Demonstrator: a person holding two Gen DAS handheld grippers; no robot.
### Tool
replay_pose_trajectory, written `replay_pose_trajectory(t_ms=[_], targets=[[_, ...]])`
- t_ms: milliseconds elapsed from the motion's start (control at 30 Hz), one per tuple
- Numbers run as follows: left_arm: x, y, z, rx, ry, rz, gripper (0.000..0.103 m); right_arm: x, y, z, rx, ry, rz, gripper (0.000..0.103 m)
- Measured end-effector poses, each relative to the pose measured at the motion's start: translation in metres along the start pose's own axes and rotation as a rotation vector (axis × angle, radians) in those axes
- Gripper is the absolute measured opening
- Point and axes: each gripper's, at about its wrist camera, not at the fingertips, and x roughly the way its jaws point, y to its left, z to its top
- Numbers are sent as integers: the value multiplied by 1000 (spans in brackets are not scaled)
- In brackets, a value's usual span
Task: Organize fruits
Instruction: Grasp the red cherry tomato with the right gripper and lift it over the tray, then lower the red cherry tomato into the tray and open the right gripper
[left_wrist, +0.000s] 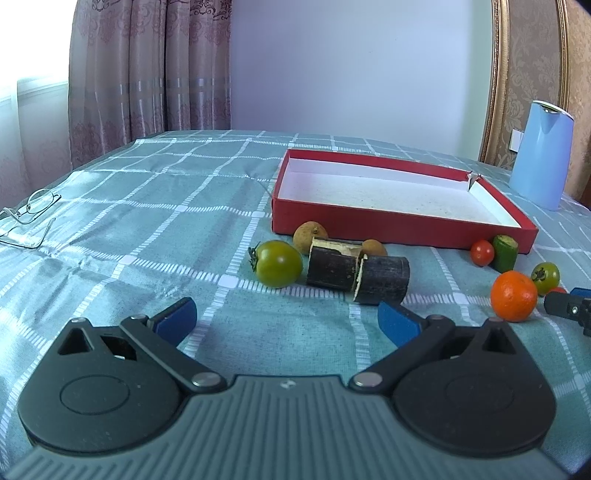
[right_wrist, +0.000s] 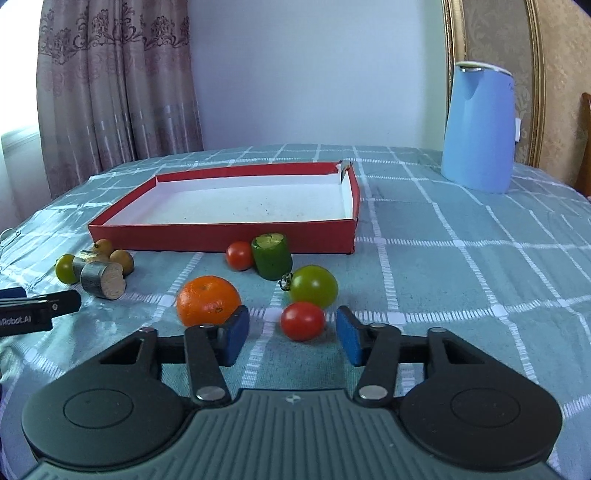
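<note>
Red tomato untouched between spread right tongs; left tongs spread, "Robot.AI" lettering.

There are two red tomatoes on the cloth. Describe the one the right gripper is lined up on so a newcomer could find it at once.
Start at the red box on the checked cloth. In front of its near wall, past the cut cucumber piece, lies a big green tomato. The red tomato lies just in front of it, between the right gripper pads, which do not touch it; the other red one sits beside the cucumber.
</note>
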Motion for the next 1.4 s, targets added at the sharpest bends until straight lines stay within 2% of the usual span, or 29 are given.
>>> replay_pose_trajectory(t_ms=[167,367,433,600,700,767,833,1000,1167,1233,1300,1400], targets=[[0,0,0,-1,-1,0,103,6,-4,1,19,24,3,26],[0,0,0,0,-1,-1,103,3,-6,2,31,13,1,25],[0,0,0,1,0,0,103,-5,-6,5,39,-16,11,25],[0,0,-1,2,-1,-1,103,-8,-4,41,33,-112,39,25],[1,-1,-1,4,1,1,103,16,-9,70,60,-105,61,25],[0,-1,-1,3,1,-1,103,33,-8,82,43,-100,29,25],[0,0,-2,1,-1,-3,103,53,-11,90,51,-65,38,25],[0,0,-1,2,0,-4,103,88,-15,94,47,-10,-17,26],[1,-1,0,5,2,-5,103,97,-20,89,57,10,-49,26],[1,-1,0,8,3,-3,103,91,-23,89,67,-11,-21,32],[1,-2,0,13,4,0,103,85,-25,89,82,-28,-22,53],[-2,2,0,-9,-14,-17,103,59,-27,84,84,-92,-9,61]])
